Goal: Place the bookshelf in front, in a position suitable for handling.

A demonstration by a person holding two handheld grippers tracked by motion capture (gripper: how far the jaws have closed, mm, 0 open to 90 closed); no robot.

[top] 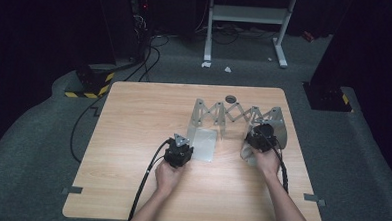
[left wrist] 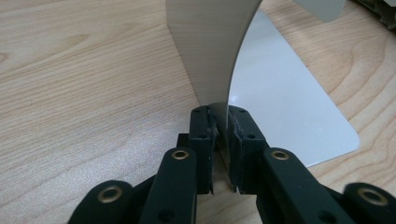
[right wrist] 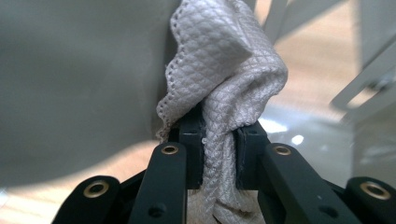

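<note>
A grey metal scissor-type expanding rack (top: 239, 114) stands across the far right part of the wooden table (top: 133, 118), with an end plate at each side. My left gripper (top: 181, 149) (left wrist: 221, 122) is shut on the thin upright left end plate (left wrist: 210, 46), beside its flat base plate (left wrist: 285, 102) (top: 203, 144). My right gripper (top: 261, 137) (right wrist: 219, 135) is shut on a white quilted cloth (right wrist: 233, 60), which presses against the grey right end plate (right wrist: 79, 70) (top: 279, 122).
A round grommet hole (top: 230, 98) sits near the table's far edge behind the rack. Black cables (top: 148, 173) trail from both grippers toward the front edge. A white metal stand (top: 248, 15) and floor cables (top: 83, 120) lie beyond the table.
</note>
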